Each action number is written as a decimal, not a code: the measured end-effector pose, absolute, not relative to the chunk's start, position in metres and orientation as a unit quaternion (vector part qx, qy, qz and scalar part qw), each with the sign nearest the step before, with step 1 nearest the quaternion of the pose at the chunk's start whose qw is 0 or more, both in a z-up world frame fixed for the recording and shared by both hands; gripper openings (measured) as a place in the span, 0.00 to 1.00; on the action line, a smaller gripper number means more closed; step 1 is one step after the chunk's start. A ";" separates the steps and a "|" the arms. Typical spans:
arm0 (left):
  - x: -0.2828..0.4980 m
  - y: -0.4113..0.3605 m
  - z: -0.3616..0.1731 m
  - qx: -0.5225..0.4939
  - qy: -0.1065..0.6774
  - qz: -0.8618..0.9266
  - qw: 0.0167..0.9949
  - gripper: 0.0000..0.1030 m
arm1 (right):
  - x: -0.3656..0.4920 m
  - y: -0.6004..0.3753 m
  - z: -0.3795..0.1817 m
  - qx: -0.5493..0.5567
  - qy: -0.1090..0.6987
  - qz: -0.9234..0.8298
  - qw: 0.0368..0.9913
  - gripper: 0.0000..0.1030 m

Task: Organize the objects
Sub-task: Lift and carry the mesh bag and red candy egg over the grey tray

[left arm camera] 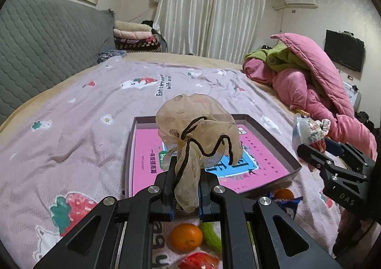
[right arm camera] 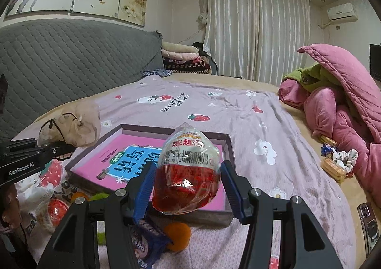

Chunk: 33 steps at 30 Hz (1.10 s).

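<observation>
My left gripper (left arm camera: 187,180) is shut on the neck of a sheer beige drawstring pouch (left arm camera: 197,123) with a black cord, held up over the near edge of the box. From the right wrist view, that pouch (right arm camera: 78,126) hangs at the left, above the left gripper (right arm camera: 66,147). A clear-wrapped red and white snack packet (right arm camera: 188,171) sits clamped between the blue pads of my right gripper (right arm camera: 188,183), just above the box. A shallow grey box (left arm camera: 273,135) with a pink book inside lies on the bed; its rim (right arm camera: 228,149) shows behind the packet.
An orange (left arm camera: 185,236), a green item (left arm camera: 210,233) and a red packet (left arm camera: 200,260) lie below the left gripper. A blue wrapper (right arm camera: 142,240) and an orange (right arm camera: 177,235) sit near the box. Pink quilts (right arm camera: 338,111), biscuits (right arm camera: 332,169) and a phone (right arm camera: 368,221) are at right.
</observation>
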State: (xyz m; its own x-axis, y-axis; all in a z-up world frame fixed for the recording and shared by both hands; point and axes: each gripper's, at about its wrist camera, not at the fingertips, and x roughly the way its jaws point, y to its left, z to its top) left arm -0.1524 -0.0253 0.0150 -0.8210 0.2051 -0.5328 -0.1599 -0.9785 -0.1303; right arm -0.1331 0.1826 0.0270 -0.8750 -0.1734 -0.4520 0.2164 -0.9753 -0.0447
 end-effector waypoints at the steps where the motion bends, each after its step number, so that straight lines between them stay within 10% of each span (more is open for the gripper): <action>1: -0.156 -0.026 0.015 -0.285 -0.041 0.953 0.096 0.12 | -0.135 0.182 0.027 0.228 0.048 -0.967 0.101 0.54; 33: -0.242 -0.043 -0.032 -0.416 -0.068 0.897 0.130 0.12 | -0.221 0.188 -0.017 0.335 0.056 -0.936 0.097 0.55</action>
State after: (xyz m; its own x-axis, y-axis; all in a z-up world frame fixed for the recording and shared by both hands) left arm -0.2420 -0.0434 -0.0317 -0.6201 0.2899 -0.7290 -0.1775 -0.9570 -0.2295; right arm -0.2210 0.1876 -0.0166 -0.7573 -0.1442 -0.6370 0.2197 -0.9747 -0.0406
